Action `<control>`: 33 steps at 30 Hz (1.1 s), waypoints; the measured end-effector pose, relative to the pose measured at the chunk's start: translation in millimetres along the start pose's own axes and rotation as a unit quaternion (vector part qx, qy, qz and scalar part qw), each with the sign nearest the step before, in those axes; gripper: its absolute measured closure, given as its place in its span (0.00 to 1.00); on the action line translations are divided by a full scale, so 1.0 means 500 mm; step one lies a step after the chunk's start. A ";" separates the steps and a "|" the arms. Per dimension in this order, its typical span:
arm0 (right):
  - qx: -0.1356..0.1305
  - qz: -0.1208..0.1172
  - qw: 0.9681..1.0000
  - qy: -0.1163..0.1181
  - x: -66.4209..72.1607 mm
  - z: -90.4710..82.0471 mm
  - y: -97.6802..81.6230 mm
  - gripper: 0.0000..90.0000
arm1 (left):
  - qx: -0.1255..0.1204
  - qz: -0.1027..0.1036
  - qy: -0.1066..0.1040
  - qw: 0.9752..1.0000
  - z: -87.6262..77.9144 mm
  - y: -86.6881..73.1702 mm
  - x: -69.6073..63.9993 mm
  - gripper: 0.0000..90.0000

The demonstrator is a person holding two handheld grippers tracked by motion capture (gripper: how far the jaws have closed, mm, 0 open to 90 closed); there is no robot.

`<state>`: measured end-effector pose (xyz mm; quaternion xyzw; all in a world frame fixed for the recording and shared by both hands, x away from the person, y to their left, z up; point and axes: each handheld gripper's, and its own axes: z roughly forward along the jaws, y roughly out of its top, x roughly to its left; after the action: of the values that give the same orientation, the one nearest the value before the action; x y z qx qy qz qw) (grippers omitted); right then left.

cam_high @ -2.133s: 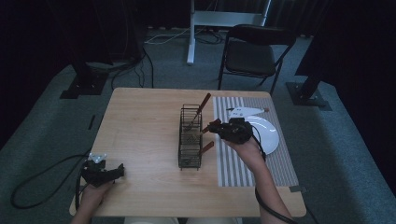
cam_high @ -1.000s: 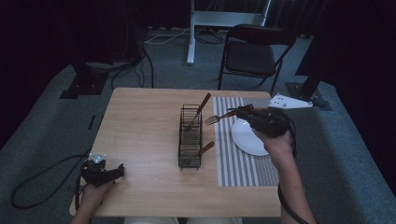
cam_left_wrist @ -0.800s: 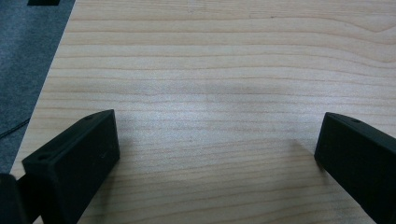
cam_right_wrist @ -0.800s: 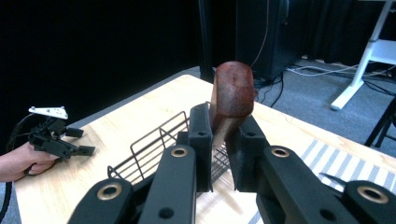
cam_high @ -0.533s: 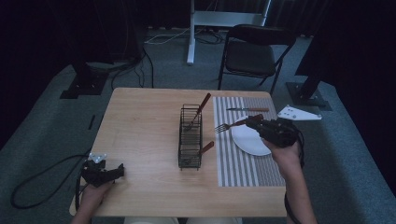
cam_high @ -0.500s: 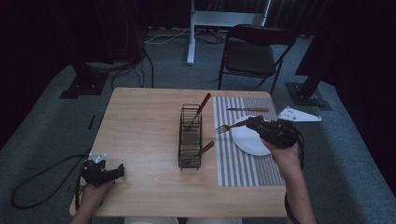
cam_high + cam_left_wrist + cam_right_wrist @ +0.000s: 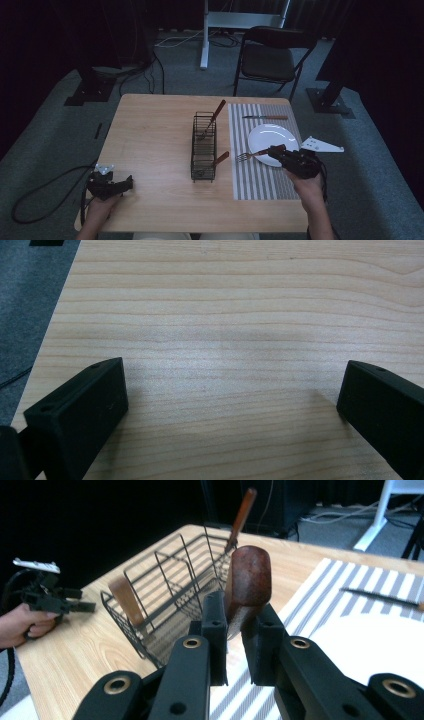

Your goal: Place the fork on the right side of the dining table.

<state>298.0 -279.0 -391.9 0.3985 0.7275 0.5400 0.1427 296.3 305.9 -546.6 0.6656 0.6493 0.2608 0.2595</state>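
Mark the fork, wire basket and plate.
fork (image 7: 243, 157), high view, on its tines.
wire basket (image 7: 204, 119), high view, on its far rim.
plate (image 7: 272, 135), high view, on its bare centre.

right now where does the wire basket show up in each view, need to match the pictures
High view: the wire basket stands at the table's centre, just left of the striped placemat.
Left gripper view: not in it; only bare tabletop between the open jaws.
Right gripper view: it fills the centre-left, behind the right gripper shut on the fork.
Shared landmark: the striped placemat, in the high and right gripper views.
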 end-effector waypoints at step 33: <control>0.028 0.085 0.995 -0.048 -0.057 -0.062 -0.162 0.90 | -0.001 -0.002 0.000 1.000 0.000 0.000 0.000 0.00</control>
<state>261.9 -329.1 -459.5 0.4884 0.6980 0.5098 0.1199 296.4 305.6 -546.7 0.6645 0.6501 0.2607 0.2605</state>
